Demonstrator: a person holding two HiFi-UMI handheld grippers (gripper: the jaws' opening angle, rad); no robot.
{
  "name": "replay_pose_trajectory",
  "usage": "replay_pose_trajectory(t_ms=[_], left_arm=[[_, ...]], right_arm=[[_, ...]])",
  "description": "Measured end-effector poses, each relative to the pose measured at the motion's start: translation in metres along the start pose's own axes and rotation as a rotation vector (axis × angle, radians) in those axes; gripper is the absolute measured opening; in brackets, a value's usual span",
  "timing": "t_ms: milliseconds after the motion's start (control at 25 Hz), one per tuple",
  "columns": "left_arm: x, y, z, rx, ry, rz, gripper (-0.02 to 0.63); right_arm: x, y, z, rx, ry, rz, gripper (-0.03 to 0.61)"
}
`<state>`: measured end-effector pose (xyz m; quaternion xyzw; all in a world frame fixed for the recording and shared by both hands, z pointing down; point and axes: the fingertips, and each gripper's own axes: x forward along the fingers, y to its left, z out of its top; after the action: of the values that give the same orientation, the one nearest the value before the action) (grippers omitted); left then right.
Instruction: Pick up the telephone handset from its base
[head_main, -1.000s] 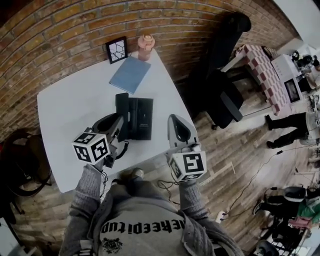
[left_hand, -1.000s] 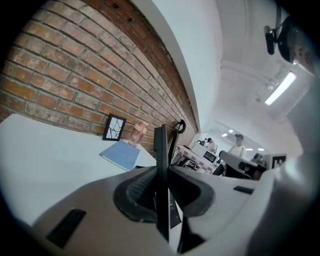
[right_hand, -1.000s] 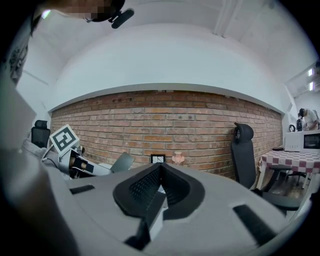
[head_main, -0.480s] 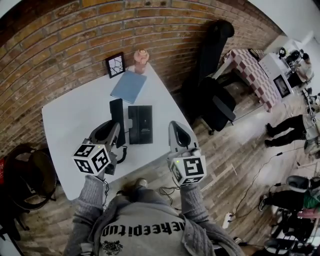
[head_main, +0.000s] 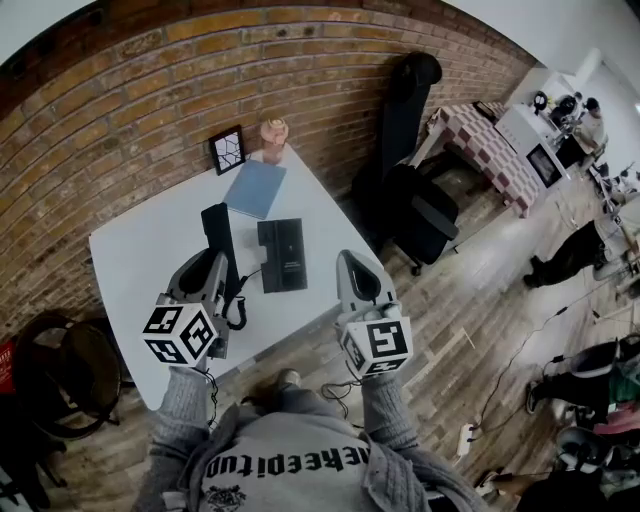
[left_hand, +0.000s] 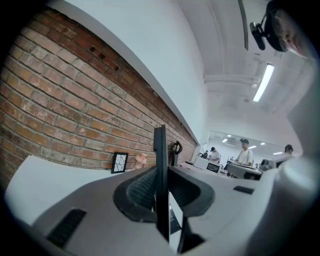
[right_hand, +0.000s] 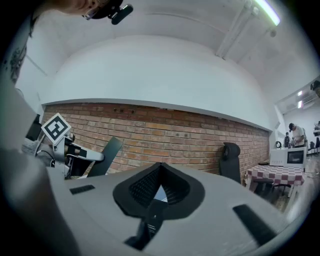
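The black telephone handset (head_main: 216, 238) hangs above the white table (head_main: 130, 260), left of its black base (head_main: 283, 256). My left gripper (head_main: 213, 268) is shut on the handset's lower part, and the coiled cord (head_main: 236, 311) dangles beside it. In the left gripper view the handset (left_hand: 160, 165) stands edge-on between the ribbed pads. My right gripper (head_main: 352, 262) floats right of the base near the table's edge, shut with nothing in it. The right gripper view shows its tips (right_hand: 160, 169) meeting, with the held handset (right_hand: 106, 155) off to the left.
A blue notebook (head_main: 253, 188), a small picture frame (head_main: 228, 149) and a pink jar (head_main: 273, 133) sit at the table's far end by the brick wall. A black office chair (head_main: 420, 212) stands right of the table. A checkered table (head_main: 482, 133) lies further right.
The left gripper has risen with the handset, which has come off the base and moved to its left. The right gripper has also lifted a little.
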<state>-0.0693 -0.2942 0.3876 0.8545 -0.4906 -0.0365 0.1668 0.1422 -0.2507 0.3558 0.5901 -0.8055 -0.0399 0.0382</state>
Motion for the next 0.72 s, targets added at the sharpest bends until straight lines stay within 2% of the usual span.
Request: replay_pose_trajectory(t_ms=[480, 720], left_arm=[[-0.057, -0.008, 0.034, 0.092, -0.098, 0.012, 0.067], [-0.084, -0.006, 0.042, 0.111, -0.126, 0.007, 0.067]], right_arm=[[-0.043, 0.023, 0.028, -0.013, -0.047, -0.058, 0.006], [-0.066, 0.040, 0.036, -0.027, -0.064, -0.098, 0.006]])
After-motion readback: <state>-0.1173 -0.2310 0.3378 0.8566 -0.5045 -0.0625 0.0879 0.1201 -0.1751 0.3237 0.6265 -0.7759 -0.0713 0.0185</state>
